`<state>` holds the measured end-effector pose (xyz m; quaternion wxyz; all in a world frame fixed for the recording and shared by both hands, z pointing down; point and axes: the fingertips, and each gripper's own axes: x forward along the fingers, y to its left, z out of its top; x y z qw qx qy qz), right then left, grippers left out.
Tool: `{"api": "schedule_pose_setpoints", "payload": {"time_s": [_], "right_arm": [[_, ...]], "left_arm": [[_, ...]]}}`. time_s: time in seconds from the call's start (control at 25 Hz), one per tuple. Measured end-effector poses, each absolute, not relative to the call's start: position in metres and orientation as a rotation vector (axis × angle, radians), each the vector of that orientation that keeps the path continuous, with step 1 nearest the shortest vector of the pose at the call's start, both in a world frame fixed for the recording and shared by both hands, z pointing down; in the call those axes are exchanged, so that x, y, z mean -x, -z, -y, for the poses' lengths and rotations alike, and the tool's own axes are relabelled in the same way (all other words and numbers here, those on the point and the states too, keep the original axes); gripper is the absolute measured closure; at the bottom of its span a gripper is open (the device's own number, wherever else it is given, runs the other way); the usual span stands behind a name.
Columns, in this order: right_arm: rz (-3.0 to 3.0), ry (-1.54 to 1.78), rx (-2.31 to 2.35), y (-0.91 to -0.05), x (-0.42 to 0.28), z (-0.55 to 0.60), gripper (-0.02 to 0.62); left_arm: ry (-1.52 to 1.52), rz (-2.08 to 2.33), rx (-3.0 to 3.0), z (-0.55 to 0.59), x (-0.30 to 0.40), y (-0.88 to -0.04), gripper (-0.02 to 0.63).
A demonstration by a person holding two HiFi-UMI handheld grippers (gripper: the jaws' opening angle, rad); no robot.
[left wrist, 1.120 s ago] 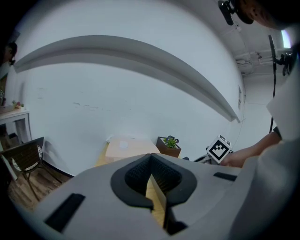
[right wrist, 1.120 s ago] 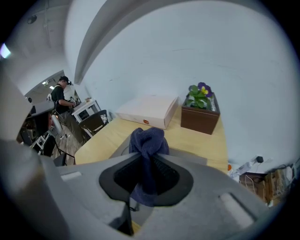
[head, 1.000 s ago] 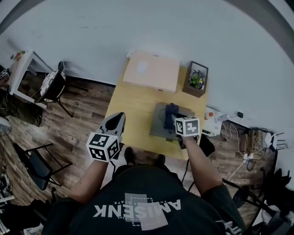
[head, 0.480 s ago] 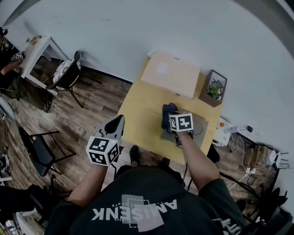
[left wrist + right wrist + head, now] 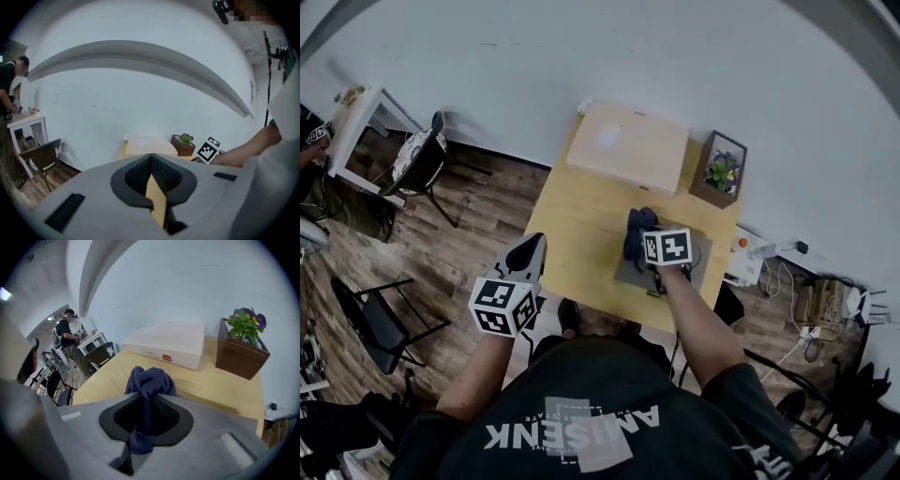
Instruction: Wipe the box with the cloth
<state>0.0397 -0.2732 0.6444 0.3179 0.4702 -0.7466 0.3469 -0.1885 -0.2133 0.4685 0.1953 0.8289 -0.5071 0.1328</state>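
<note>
I have the right gripper (image 5: 149, 391) clamped on the blue cloth (image 5: 147, 378) over the table (image 5: 108, 380). The pale box (image 5: 169, 345) sits beyond it, at the far edge. My left gripper (image 5: 151, 157) has its jaws together, nothing between.

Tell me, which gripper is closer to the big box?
The right. The right gripper is over the table, holding the cloth, a little short of the box. The left gripper is back by the table's near corner, farther away.

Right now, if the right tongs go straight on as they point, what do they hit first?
Likely the near side of the box, touched first by the held cloth; depth is unclear, so the table might come sooner.
</note>
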Motion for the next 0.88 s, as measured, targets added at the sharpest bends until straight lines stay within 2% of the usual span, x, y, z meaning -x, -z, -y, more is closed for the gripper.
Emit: {"api": "schedule_pose_setpoints", "payload": {"time_s": [0.88], "right_arm": [[1.848,-0.999,-1.432,-0.640,-0.133,0.243,0.532]], "left_arm": [[-0.409,1.223,-2.454,0.235,0.131,-0.465,0.604]]}}
